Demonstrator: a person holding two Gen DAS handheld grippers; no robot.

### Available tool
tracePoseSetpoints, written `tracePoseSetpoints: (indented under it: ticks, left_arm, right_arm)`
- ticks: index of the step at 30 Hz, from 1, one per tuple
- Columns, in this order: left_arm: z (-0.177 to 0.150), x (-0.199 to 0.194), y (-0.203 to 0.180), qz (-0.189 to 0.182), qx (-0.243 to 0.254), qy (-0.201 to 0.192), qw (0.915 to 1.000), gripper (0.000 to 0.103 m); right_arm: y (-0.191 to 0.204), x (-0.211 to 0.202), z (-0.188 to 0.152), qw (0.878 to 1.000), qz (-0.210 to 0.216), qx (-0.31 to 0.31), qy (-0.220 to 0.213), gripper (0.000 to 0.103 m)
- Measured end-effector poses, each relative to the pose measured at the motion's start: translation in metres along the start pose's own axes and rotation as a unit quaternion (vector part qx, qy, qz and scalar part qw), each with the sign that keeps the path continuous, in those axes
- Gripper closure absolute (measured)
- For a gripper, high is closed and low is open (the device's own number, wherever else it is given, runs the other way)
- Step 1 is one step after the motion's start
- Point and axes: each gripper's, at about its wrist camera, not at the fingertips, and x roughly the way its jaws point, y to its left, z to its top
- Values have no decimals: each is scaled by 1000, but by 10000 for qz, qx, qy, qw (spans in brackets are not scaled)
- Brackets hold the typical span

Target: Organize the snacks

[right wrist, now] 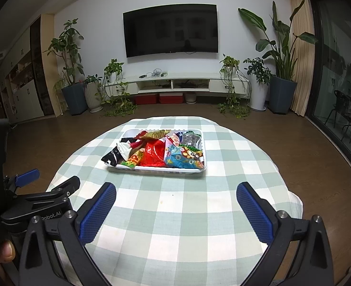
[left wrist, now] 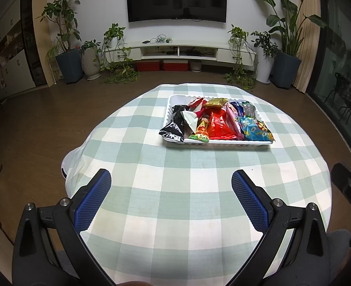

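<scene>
A white tray (left wrist: 175, 100) (right wrist: 205, 164) sits on the far half of the table, filled with several snack packets. A black packet (left wrist: 175, 124) (right wrist: 111, 156) hangs over its left front corner. A red packet (left wrist: 219, 125) (right wrist: 154, 155) lies in the middle and a blue packet (left wrist: 256, 128) (right wrist: 182, 158) at the right front. My left gripper (left wrist: 171, 181) is open above the near tablecloth, nothing between its blue pads. My right gripper (right wrist: 176, 193) is also open and empty, well short of the tray. The left gripper's body (right wrist: 32, 197) shows at the right wrist view's left edge.
The table wears a green-and-white checked cloth (left wrist: 187, 190) (right wrist: 175, 214). Brown wood floor surrounds it. Beyond stand a low TV console (left wrist: 180, 50), a wall TV (right wrist: 170, 29), potted plants (left wrist: 68, 47) on both sides and glass doors (right wrist: 342, 95) at right. A thumb (right wrist: 7, 250) shows lower left.
</scene>
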Motion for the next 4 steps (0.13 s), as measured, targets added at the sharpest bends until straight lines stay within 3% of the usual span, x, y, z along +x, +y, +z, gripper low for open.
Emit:
tracePoseSetpoints:
  ticks: [4]
  left_arm:
    - [-3,5,2,5,-43,29,10000,0]
  right_arm:
    - [-10,-8,-7,10000,-21,16,60,0]
